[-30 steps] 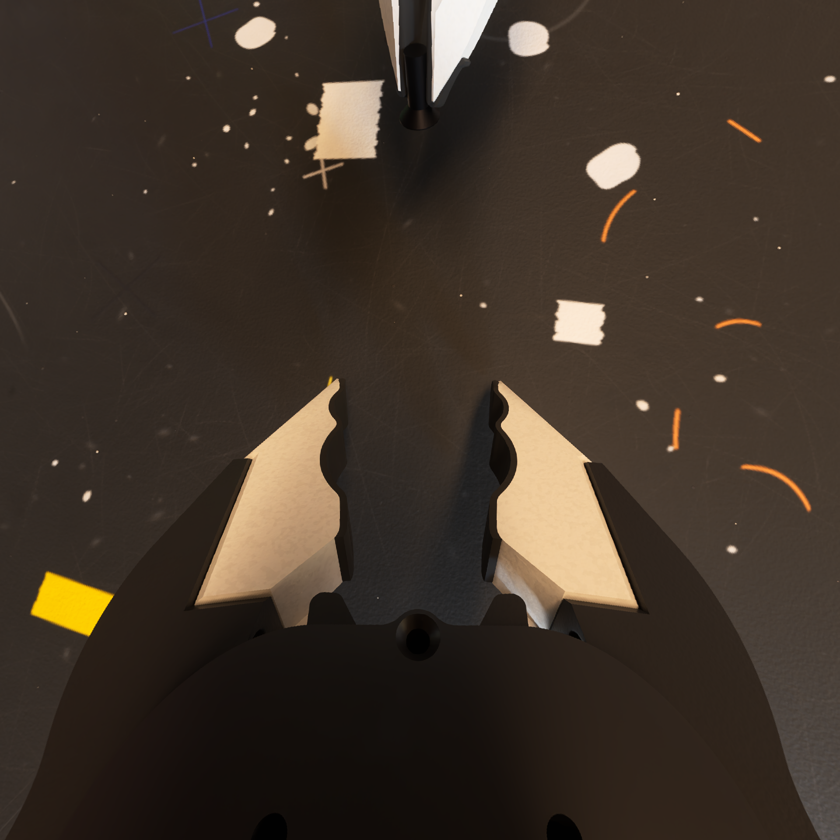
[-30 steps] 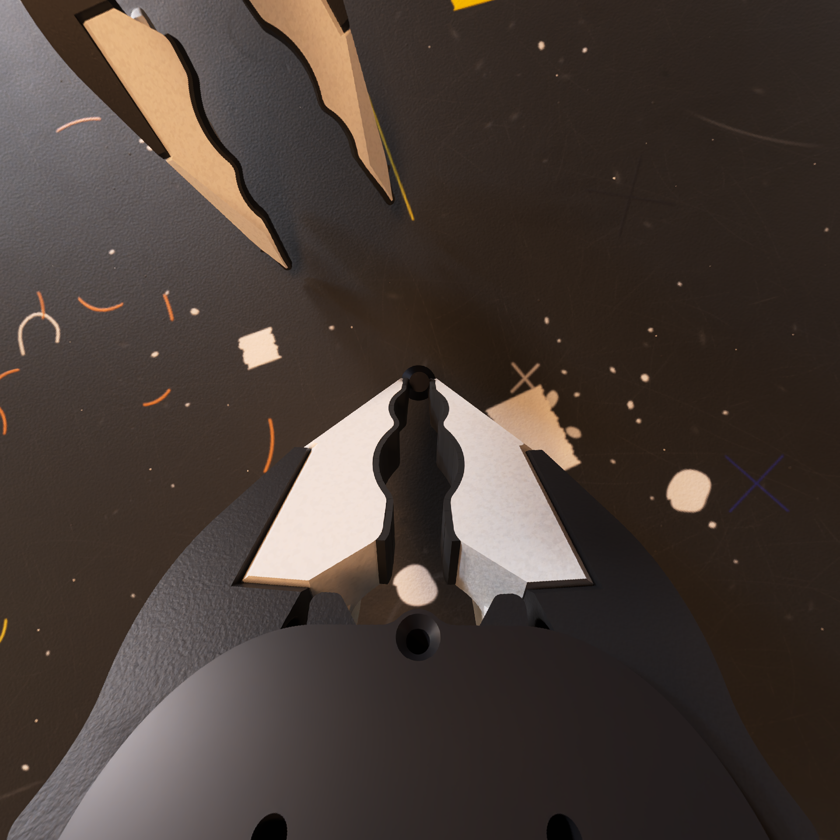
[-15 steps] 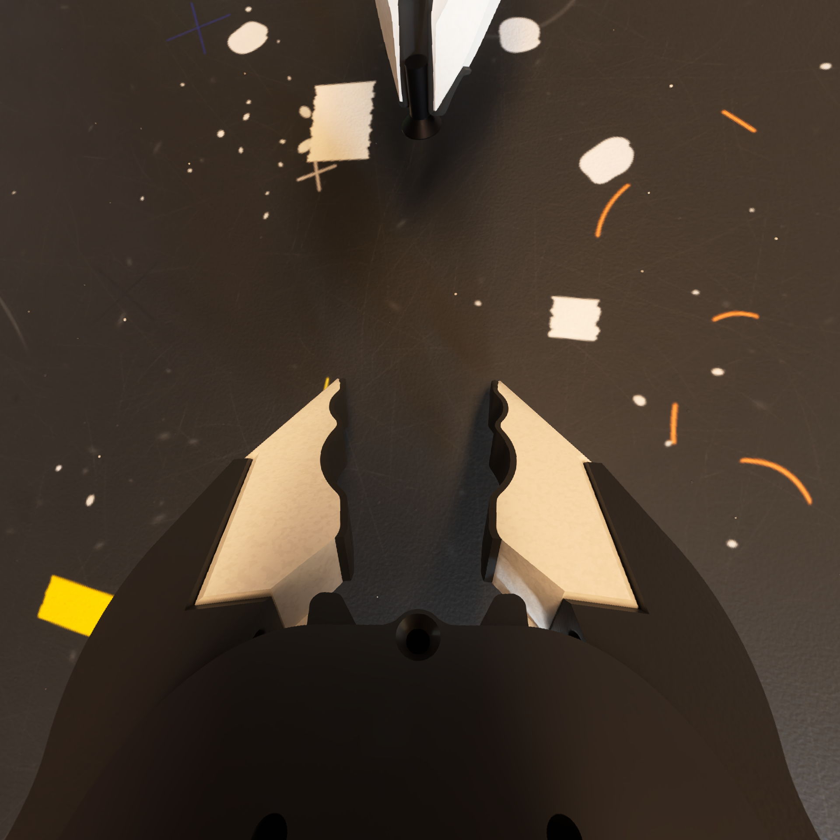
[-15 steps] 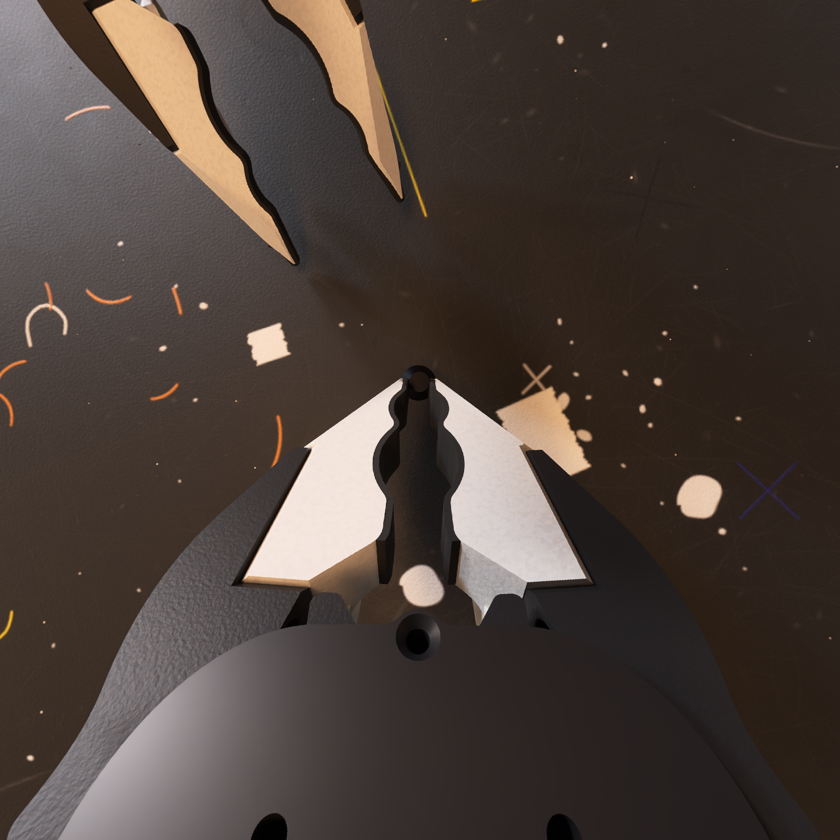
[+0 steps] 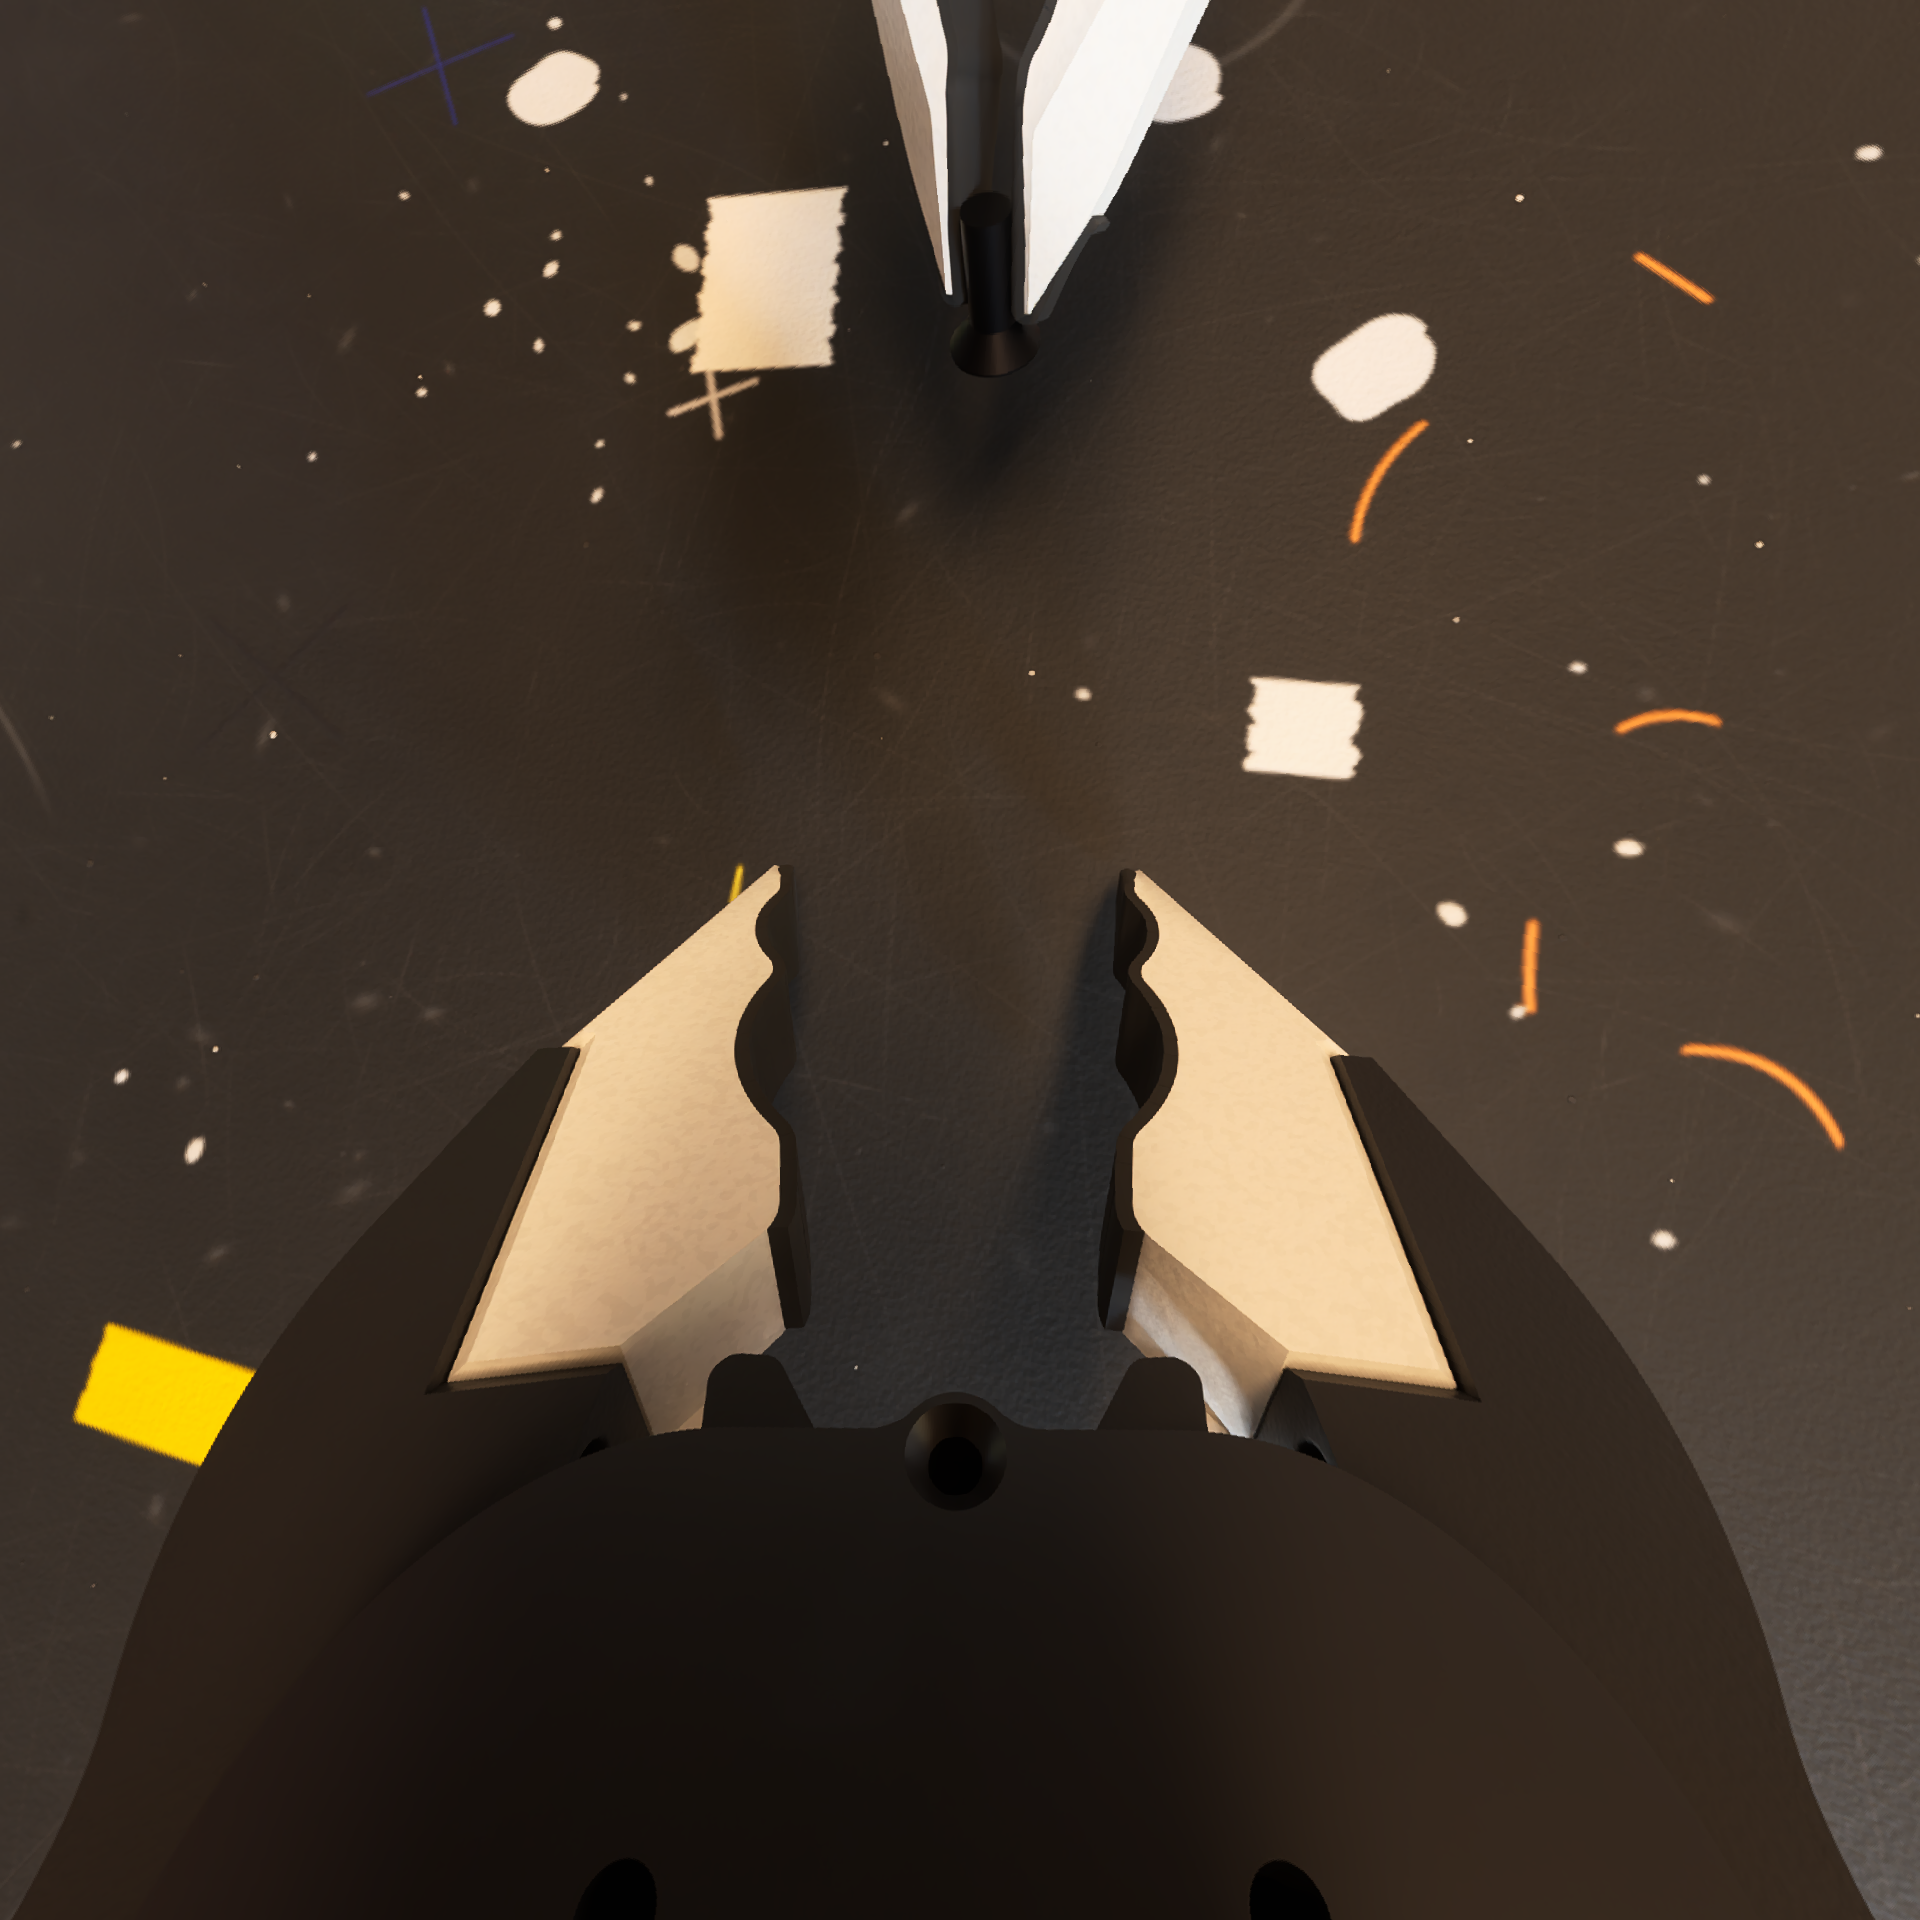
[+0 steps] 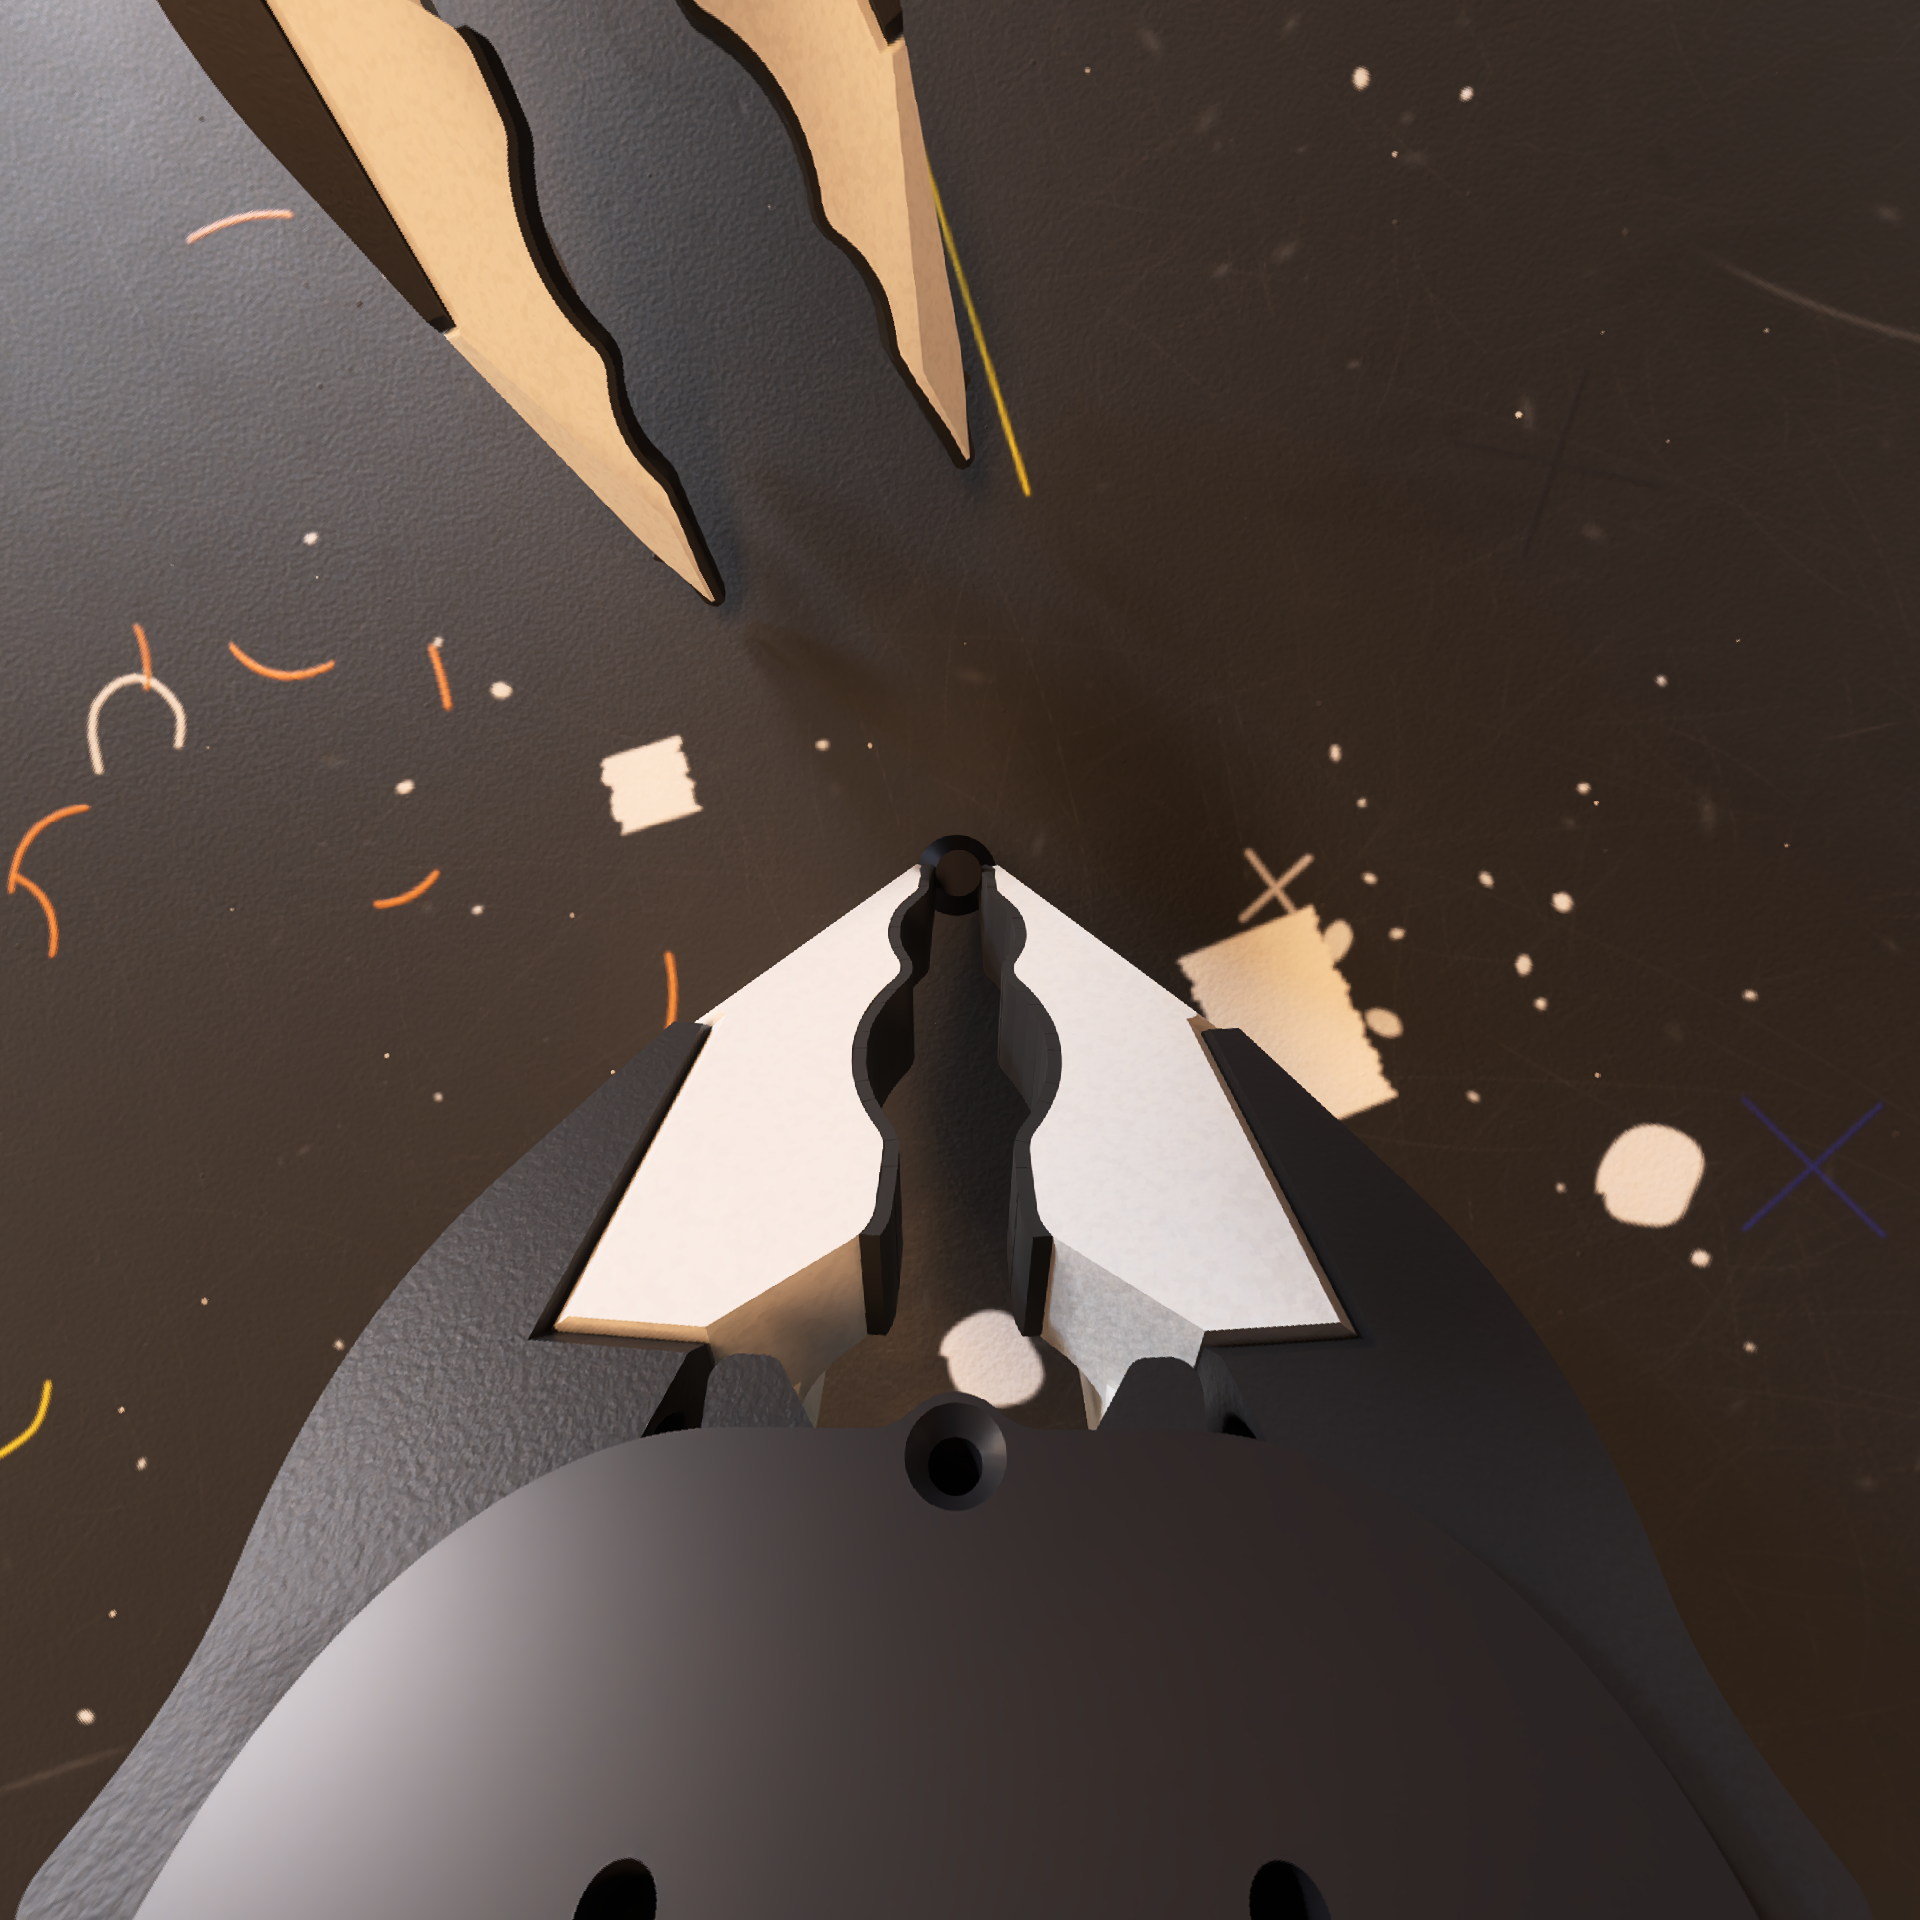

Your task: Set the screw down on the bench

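Right wrist view: right gripper (image 6: 956,883) at frame centre clamps the black screw (image 6: 957,871) above the bench (image 6: 1455,520); left gripper (image 6: 842,530), upper left, gapes empty.

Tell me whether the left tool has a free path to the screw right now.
Probably yes to reach it, no to take it: the bench between the open left tool and the screw is bare, but the right tool is shut on it.

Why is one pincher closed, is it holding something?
Yes. The right gripper is shut on the black screw, pinched at its fingertips; the left gripper is open and empty.
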`<state>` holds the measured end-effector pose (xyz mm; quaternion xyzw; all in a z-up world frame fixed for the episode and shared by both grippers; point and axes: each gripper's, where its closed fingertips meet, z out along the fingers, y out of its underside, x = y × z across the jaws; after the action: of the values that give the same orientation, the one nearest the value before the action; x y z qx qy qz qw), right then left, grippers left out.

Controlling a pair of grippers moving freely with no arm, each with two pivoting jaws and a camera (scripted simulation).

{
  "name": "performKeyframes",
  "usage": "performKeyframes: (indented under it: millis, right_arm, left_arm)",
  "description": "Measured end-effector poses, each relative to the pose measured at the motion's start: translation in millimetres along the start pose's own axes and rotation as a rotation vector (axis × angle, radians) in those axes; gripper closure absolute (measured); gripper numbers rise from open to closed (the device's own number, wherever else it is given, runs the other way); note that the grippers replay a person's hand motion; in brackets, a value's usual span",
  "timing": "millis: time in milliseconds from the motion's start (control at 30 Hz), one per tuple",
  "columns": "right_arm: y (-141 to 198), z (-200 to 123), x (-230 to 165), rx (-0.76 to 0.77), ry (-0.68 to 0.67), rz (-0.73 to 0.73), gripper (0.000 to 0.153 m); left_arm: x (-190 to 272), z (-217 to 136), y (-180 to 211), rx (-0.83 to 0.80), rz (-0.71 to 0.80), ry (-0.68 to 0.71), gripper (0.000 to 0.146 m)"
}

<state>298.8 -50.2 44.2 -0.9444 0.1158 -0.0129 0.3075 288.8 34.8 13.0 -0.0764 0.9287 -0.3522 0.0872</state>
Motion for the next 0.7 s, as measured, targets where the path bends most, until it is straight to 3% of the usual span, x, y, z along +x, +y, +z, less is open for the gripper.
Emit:
performKeyframes:
  millis: [333,700]
  right_arm:
    - [-16,16,-3,-0.002,0.006,-0.035,0.145]
    - [-31,53,6,-0.064,0.041,0.036,0.145]
  left_arm:
    - [-1,0,1,-0.004,-0.005,0.000,0.083]
    - [-2,2,0,0.024,-0.021,0.017,0.083]
